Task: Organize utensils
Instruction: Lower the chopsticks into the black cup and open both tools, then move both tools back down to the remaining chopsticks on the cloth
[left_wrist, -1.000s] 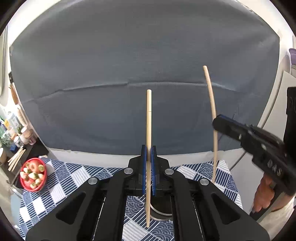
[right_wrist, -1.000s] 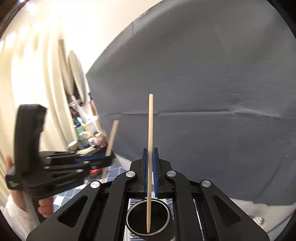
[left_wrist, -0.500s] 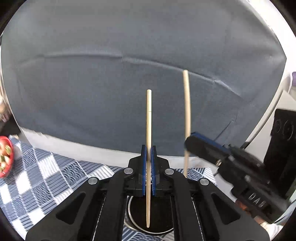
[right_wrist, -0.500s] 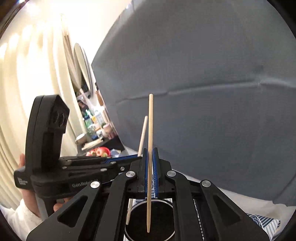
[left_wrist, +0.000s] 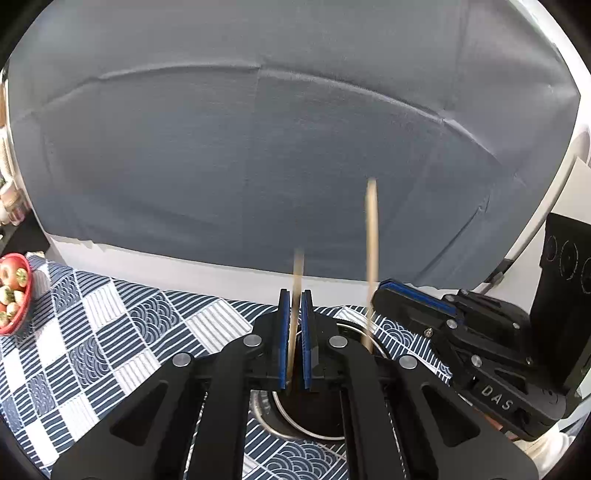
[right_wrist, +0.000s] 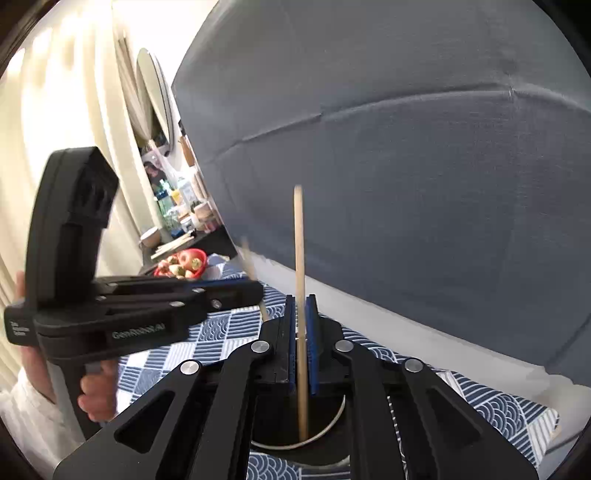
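Nearest, at the bottom centre of the left wrist view, the left gripper (left_wrist: 294, 301) has its blue pads drawn narrow around a slim pale wooden chopstick (left_wrist: 293, 332). That stick stands upright and is smeared with blur. Its top is only just above the pads and its lower end points into the dark round cup with a metal rim (left_wrist: 291, 424) directly beneath.

At the bottom centre of the right wrist view, the right gripper (right_wrist: 302, 306) frames a second pale wooden chopstick (right_wrist: 301, 295), sharp and upright. Its jaws have just been opening, and a sliver of gap shows beside the stick, whose tip hangs inside the same cup (right_wrist: 325, 430). A hand (right_wrist: 96, 391) at lower left grips the other tool.

Around the cup lies a navy and white patchwork tablecloth (left_wrist: 110, 332). A red bowl of fruit (left_wrist: 14, 291) sits at its far left edge, and a grey fabric backdrop (left_wrist: 258, 147) fills the upper frame.

These sticks look very light, stiff and smooth, so they should slide straight through the pads on the slightest release. The best hold is probably mid-length, with the stick kept vertical. Dropped from high up, one could bounce out or rattle the cup.
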